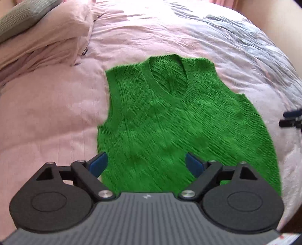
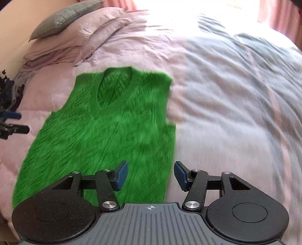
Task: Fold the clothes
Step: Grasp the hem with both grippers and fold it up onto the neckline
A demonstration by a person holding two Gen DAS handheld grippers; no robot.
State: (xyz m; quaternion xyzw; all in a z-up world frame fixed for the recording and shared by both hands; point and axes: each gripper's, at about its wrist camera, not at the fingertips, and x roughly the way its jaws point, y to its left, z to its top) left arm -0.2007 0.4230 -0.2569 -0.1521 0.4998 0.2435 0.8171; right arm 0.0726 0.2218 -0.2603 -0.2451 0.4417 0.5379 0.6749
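A green knitted sleeveless vest (image 1: pixel 175 116) lies flat on the pink bed cover, V-neck pointing away from me. My left gripper (image 1: pixel 146 164) hovers open over the vest's lower left part, with nothing between its blue pads. In the right wrist view the same vest (image 2: pixel 105 128) fills the left half. My right gripper (image 2: pixel 151 174) stands open above the vest's lower right edge, its left pad over the knit and its right pad over the bed cover. Each gripper's tips show at the other view's side edge: the right gripper (image 1: pixel 291 118) and the left gripper (image 2: pixel 13 122).
The bed cover (image 1: pixel 47 113) is pink on the left and grey-striped (image 2: pixel 236 94) on the right. Pink pillows (image 1: pixel 47 41) and a grey cushion (image 2: pixel 64 17) are stacked at the head of the bed, far left. Bright light and curtains lie beyond the far edge.
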